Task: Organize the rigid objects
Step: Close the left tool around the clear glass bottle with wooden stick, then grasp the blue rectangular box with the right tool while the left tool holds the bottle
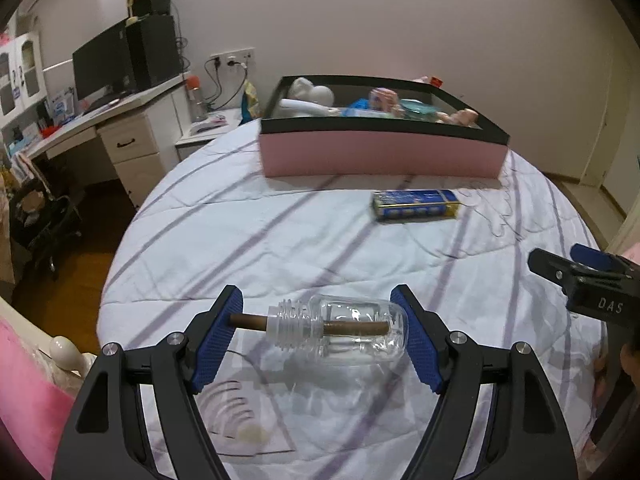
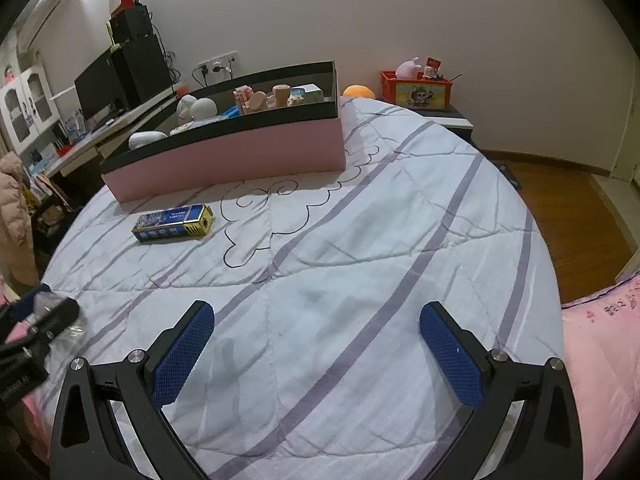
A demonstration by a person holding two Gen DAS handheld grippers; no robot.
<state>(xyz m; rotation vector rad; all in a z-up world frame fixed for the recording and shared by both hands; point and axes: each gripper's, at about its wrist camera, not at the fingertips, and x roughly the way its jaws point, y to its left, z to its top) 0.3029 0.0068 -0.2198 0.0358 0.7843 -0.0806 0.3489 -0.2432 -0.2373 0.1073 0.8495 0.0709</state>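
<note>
A clear glass jar (image 1: 360, 330) lies sideways between the blue pads of my left gripper (image 1: 316, 304), just above the striped bedcover. A brown stick (image 1: 248, 320) runs through its threaded mouth. The left pad meets the stick's end and the right pad presses the jar's base, so the gripper is shut on the jar. My right gripper (image 2: 318, 320) hovers open over the bedcover with nothing between its fingers. A blue and gold carton (image 1: 416, 204) (image 2: 174, 222) lies flat further back. Behind it stands a long pink box (image 1: 380, 152) (image 2: 240, 152) with a black rim, holding several small objects.
The bedcover (image 2: 360, 240) spreads wide around the carton. A desk (image 1: 120, 112) with a monitor stands left of the bed, and a red crate (image 2: 416, 88) sits on a nightstand at the far right. Wooden floor (image 2: 568, 216) lies beyond the bed's right edge.
</note>
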